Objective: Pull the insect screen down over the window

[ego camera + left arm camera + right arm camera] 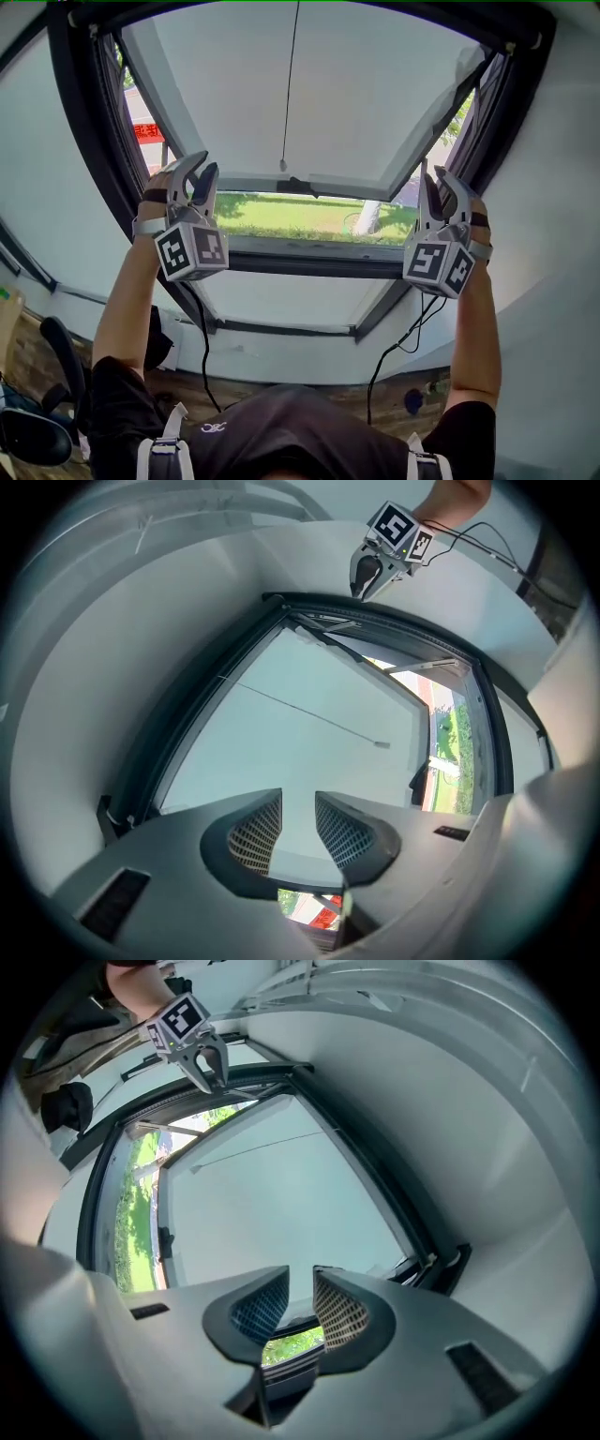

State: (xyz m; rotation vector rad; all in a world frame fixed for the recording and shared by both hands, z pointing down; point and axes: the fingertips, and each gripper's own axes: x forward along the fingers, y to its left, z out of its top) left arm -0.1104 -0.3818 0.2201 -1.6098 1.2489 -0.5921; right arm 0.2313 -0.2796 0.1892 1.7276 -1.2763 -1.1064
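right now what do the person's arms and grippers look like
Both the left gripper and right gripper are pale grey with dark jaws, each carrying a cube of black square markers and trailing a black cable. Black straps cross the wrists; sleeves are short and black.

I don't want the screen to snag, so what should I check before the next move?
1. Screen fully down: not ok; grass shows below its bottom bar.
2. Left gripper holding the bar: not ok; jaws apart.
3. Right gripper holding the bar: not ok; jaws apart.
4. Grippers level, one at each side: ok.
5. Cord hanging free mid-window: ok.
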